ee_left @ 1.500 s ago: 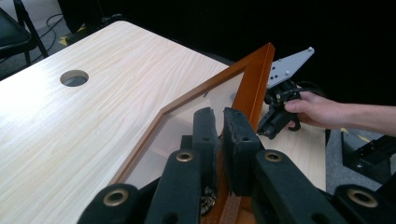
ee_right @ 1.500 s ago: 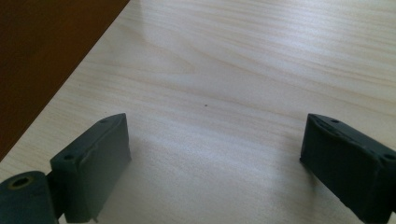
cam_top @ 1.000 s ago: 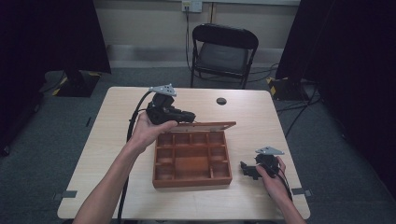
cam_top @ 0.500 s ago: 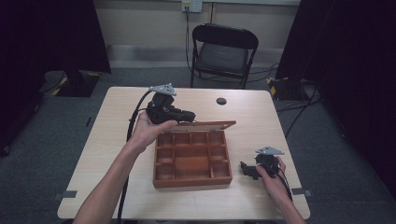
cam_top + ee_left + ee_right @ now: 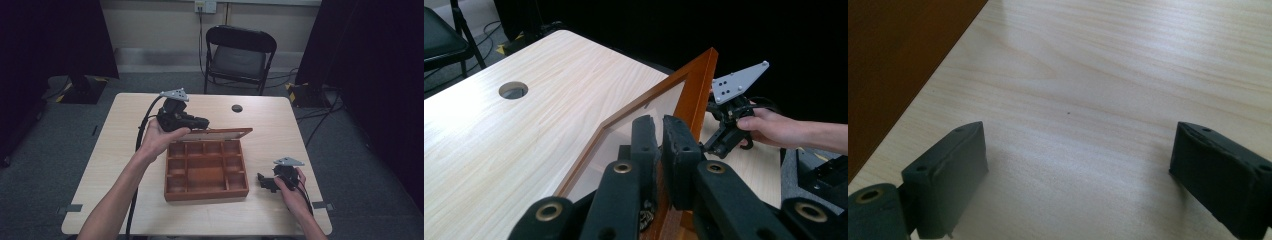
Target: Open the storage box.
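- Lid of the wooden box stands raised on its back edge, a thin orange-brown frame around a clear pane, and the left gripper has it pinched at the frame!
- Box sits open near the middle of the table, its compartments in rows, a larger one at the centre; what lies in them, if anything, is too small to tell from the high view.
- From the left gripper view, the left gripper shows its two black jaws drawn close together, with the wooden edge of the lid running up between them, pads pressed on the frame.
- Left hand wraps the gripper body from below at the box's far left corner, cable trailing off the table's near side, grey plate on top.
- Over to the right gripper: it rests low on the table, just beside the box's right wall, pointing toward it, held in the right hand.
- From the right gripper view, the right gripper has its jaws standing wide apart, bare pale wood between them, nothing gripped; the box's dark brown side fills the upper left corner.
- In the left gripper view, the right gripper shows beyond the lid with its grey plate up.
- Farther out: a round hole in the tabletop behind the box, and a black folding chair past the table's far edge on grey carpet.
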Available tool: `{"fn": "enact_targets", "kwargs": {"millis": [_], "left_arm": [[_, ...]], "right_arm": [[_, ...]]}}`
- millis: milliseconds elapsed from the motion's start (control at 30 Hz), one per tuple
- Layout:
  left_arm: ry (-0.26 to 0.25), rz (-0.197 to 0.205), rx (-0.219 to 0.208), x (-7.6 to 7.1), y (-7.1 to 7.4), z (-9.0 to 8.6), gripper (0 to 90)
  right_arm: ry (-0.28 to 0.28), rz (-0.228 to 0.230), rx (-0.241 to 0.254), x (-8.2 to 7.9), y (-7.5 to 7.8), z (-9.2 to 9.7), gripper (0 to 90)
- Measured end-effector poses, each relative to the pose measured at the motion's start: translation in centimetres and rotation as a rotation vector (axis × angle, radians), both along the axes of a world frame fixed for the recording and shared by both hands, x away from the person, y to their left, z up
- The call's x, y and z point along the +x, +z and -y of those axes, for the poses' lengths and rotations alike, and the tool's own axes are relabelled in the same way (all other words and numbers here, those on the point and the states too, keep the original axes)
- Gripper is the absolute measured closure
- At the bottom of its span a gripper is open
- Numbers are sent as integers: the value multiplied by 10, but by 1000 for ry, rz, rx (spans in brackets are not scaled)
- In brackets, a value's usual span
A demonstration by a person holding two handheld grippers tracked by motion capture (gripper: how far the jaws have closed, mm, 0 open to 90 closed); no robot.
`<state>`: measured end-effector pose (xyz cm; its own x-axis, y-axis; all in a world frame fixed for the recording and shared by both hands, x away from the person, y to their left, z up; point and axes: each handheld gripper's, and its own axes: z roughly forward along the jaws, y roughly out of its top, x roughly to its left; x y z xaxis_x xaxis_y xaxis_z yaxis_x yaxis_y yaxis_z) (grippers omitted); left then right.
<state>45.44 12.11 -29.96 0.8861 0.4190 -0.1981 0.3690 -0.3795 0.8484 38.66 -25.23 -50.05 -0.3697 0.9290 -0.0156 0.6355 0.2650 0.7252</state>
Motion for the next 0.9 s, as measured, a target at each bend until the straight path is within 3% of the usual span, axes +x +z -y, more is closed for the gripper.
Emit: {"fn": "enact_targets", "kwargs": {"millis": [500,900], "left_arm": [[9,29,-4,3,2,0,852],[8,27,-4,3,2,0,853]], "right_arm": [[0,0,0,0,0,0,73],[-1,0,0,0,0,0,73]]}}
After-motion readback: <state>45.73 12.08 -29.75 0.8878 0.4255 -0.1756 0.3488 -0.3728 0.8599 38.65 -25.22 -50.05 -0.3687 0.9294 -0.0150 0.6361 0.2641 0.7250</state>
